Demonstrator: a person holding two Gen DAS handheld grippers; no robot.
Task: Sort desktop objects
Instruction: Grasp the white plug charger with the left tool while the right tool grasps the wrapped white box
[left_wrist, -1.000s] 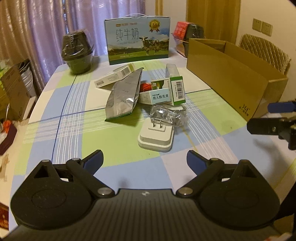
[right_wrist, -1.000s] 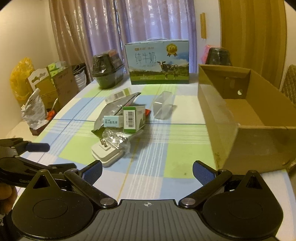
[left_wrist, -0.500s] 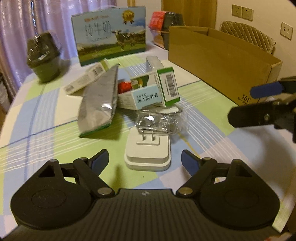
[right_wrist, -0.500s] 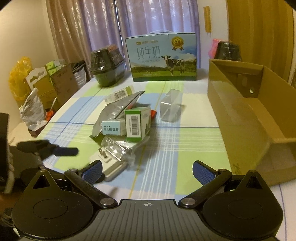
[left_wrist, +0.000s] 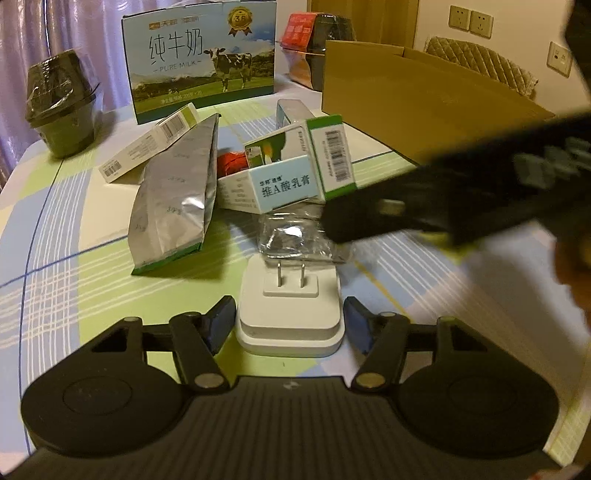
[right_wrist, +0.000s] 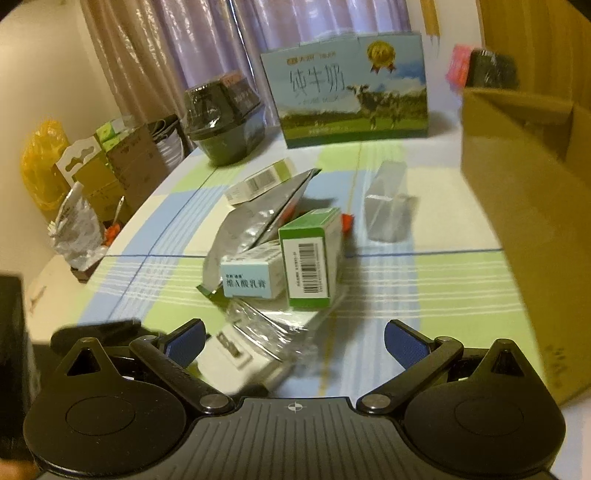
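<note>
While white plug adapter sits between spread fingers of left tool, ungripped, right tool hovers spread over clear wrapper. Cardboard box beside heap; contents hidden. Boxes, foil pouch remain unsorted on surface.

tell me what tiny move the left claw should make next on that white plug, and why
Probably close the left claw. Its blue fingers already flank the white plug, open, with small gaps on both sides, and the plug lies flat on the table, so a squeeze should grip it.
</note>
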